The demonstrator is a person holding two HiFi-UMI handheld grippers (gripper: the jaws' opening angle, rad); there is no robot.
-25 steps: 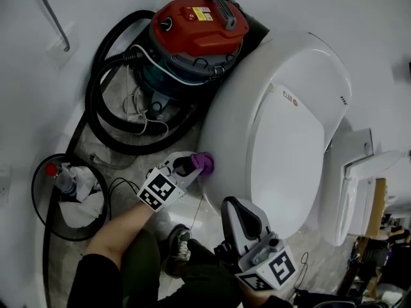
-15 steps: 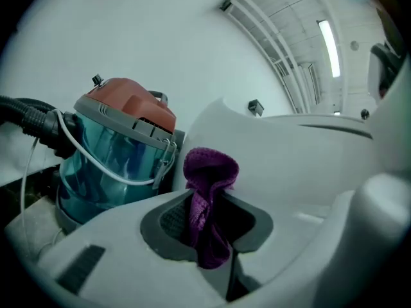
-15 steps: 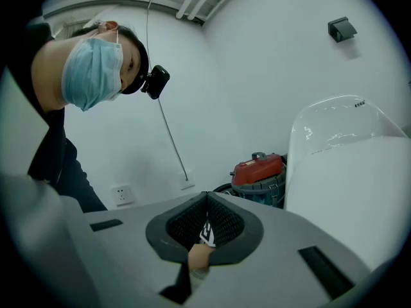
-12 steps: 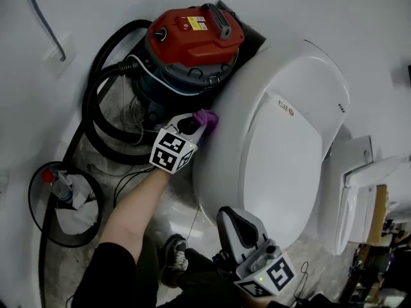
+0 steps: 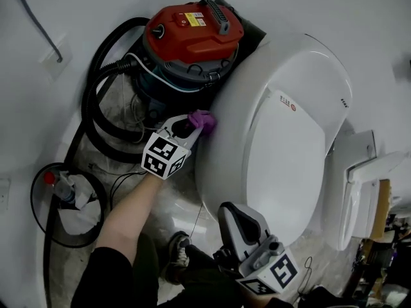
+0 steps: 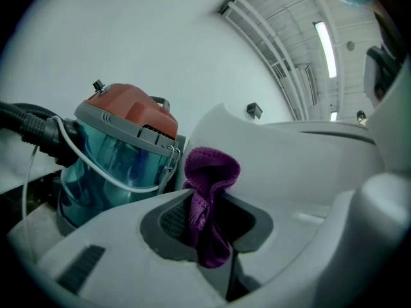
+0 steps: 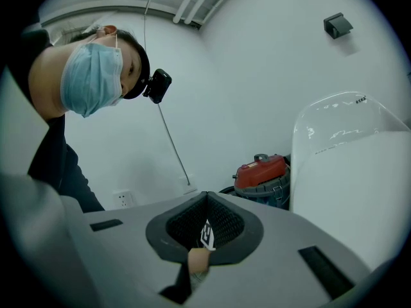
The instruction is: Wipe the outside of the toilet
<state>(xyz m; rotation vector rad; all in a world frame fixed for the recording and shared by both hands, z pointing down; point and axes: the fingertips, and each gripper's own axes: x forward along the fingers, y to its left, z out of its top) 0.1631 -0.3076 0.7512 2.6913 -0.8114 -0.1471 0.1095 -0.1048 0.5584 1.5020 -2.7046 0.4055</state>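
The white toilet (image 5: 282,140) stands with its lid shut. My left gripper (image 5: 191,126) is shut on a purple cloth (image 5: 203,119), and the cloth presses on the bowl's outer left side, close to the vacuum. In the left gripper view the purple cloth (image 6: 210,172) sticks up from between the jaws of the left gripper (image 6: 207,201), with the toilet's (image 6: 302,165) curved wall just to the right. My right gripper (image 5: 231,209) hangs low by the bowl's front, shut and holding nothing. In its own view, the right gripper (image 7: 205,197) points past the toilet (image 7: 359,178).
A red-topped vacuum cleaner (image 5: 189,34) with a looped black hose (image 5: 96,108) stands between the wall and the toilet. A round black bin (image 5: 64,201) with rubbish sits at the left. A shoe (image 5: 180,249) is on the floor. A white side unit (image 5: 363,185) flanks the toilet's right.
My left gripper has carried the purple cloth up along the bowl's side toward the vacuum, then barely moved in the last half second. The right gripper has stayed low.
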